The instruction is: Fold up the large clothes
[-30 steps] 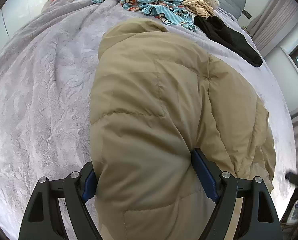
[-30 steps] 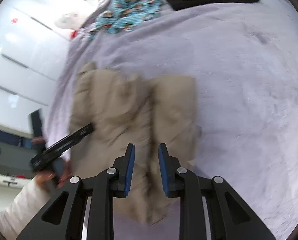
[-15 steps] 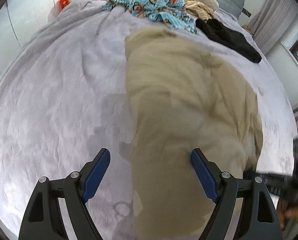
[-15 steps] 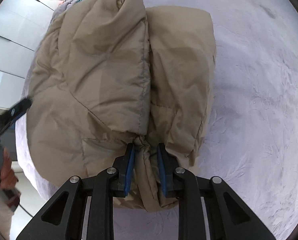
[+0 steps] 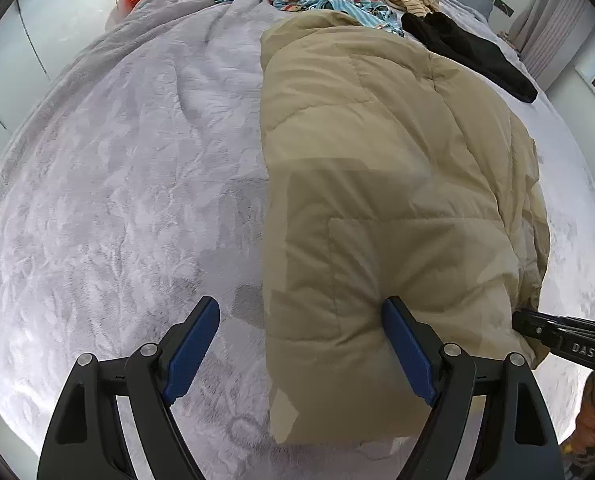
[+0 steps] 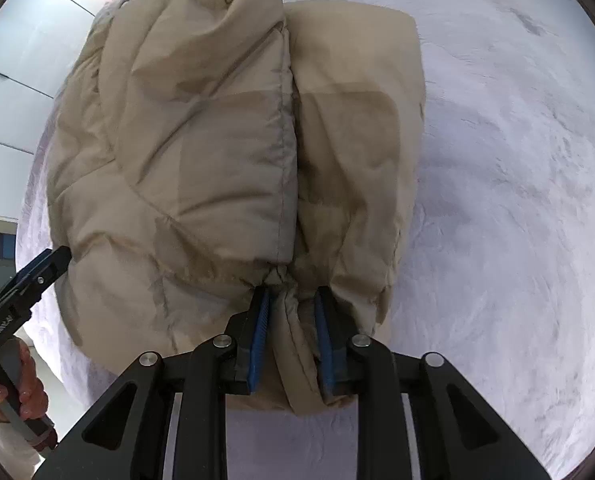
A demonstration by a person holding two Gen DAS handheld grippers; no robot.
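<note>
We see a tan quilted puffer jacket (image 5: 377, 184) lying on the bed, folded lengthwise into a long, puffy bundle whose far end reaches toward the other clothes at the head of the bed. In the right wrist view the jacket (image 6: 225, 152) shows two padded halves lying side by side, meeting along a stitched edge that runs down the middle to a gathered, crumpled hem at the near end. The fabric is matte with shallow box quilting and soft creases, and we think the narrower right-hand half may be a folded-in sleeve, though the bulk hides its outline.
</note>
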